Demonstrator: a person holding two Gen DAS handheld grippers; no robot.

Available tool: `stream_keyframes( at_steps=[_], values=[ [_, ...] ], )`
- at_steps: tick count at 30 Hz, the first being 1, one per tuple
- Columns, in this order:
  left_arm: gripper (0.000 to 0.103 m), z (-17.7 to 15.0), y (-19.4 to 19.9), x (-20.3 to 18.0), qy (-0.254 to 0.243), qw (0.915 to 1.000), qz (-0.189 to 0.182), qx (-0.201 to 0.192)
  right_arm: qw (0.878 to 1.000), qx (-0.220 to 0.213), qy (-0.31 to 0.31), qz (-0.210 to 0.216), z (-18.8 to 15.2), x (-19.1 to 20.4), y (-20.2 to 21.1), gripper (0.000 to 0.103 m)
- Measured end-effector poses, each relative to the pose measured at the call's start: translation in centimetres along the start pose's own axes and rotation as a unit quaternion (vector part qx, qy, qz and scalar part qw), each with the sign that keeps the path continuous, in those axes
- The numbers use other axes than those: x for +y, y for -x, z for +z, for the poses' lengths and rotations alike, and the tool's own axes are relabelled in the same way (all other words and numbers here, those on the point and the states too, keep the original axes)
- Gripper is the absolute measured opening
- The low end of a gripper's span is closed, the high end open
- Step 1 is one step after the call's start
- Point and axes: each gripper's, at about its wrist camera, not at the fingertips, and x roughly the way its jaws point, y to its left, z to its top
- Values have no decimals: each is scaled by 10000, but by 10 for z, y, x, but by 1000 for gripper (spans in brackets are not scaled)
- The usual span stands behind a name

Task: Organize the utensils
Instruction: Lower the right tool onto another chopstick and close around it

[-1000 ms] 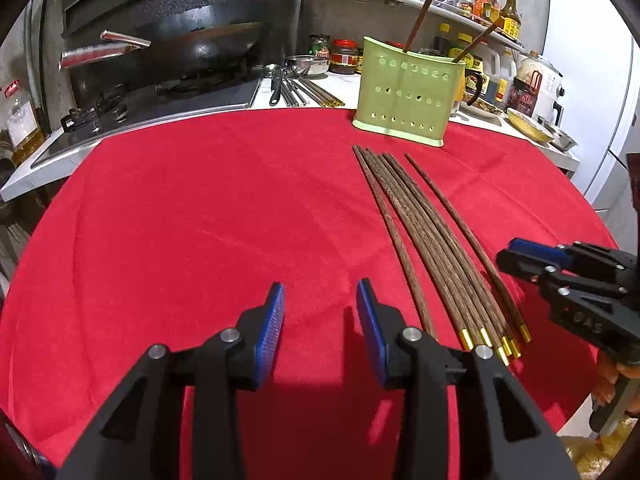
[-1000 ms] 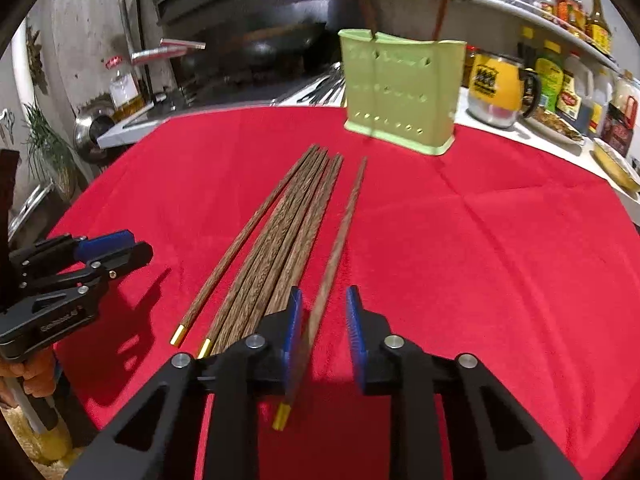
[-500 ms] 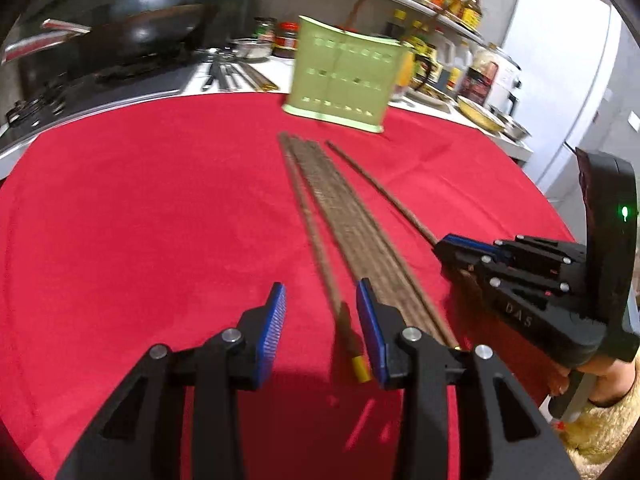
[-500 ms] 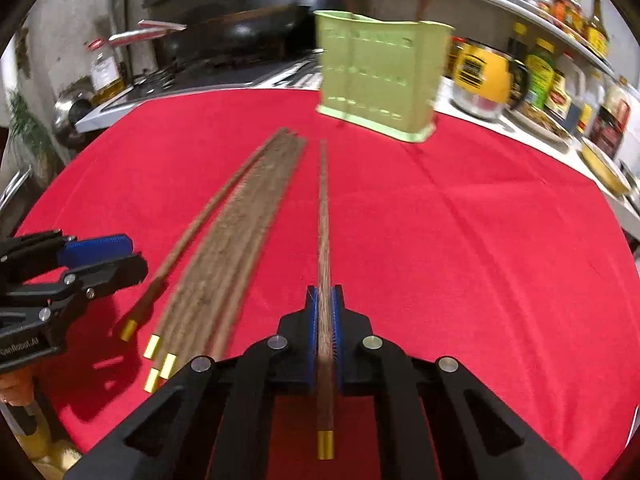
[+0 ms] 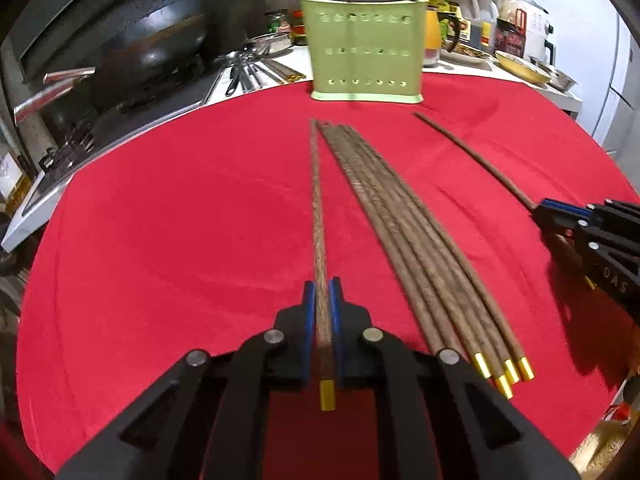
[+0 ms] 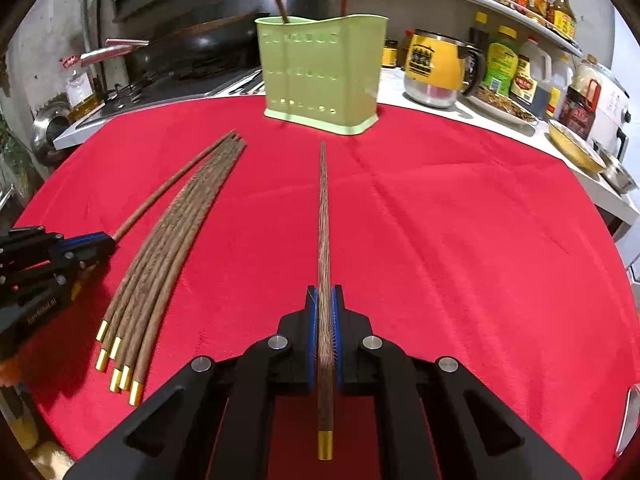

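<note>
Both tongs are clamped, one chopstick each.

Left gripper (image 5: 321, 300): its jaws have just closed, and the blue pads now press on either side of a dark wooden chopstick (image 5: 317, 216). This left-held chopstick runs straight ahead from the pads toward the holder; its gold-capped end pokes out behind the pads, toward my hand. Whether its far tip touches the cloth, I cannot tell.

Right gripper (image 6: 325, 304): jaws together on a second chopstick (image 6: 323, 216), gripped well up from its gold cap, which sticks out behind the pads. This right-held chopstick points at the green utensil holder (image 6: 320, 76) and stops short of its base.

Between the two held sticks lies the loose bundle of chopsticks (image 5: 404, 224) on the red tablecloth (image 5: 180, 216), fanned slightly, gold caps toward me, narrow tips toward the holder. The left-held stick lies just beside the bundle's left edge; the right-held one is well apart from it.

The holder stands upright at the far edge of the cloth, perforated front facing me. Two chopsticks already stand in it, leaning, handles out of the top.

Behind the cloth: a black wok (image 5: 156, 48) on the stove to the left, a yellow mug (image 6: 434, 66) and sauce bottles on the counter to the right.
</note>
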Motion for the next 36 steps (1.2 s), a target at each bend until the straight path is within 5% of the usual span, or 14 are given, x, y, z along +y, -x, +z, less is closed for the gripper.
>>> stream_keyframes(
  at_steps=[3,5,6,7,12,18,36],
  values=[
    [8,-5,3,9,-23,9997,-216,-78,9998,13,-31,172,-3,-5,3,10],
    [21,-12,8,14,22,9993,-365,-101,9998,12,26,220,-8,-6,7,21],
    [36,-16,11,16,44,9991,-409,-101,9997,3,42,228,-10,-6,8,27],
    [37,-22,14,16,57,9991,-393,-121,9997,-9,66,227,-13,-5,11,29],
    [37,-41,28,11,131,9992,-304,-211,9996,-67,128,250,-27,-5,22,29],
    [16,-49,34,6,172,9991,-282,-251,9994,-140,128,283,-38,-3,31,28],
    [16,-42,25,2,110,9989,-135,-438,9983,-345,200,435,-56,-2,43,28]
  ],
)
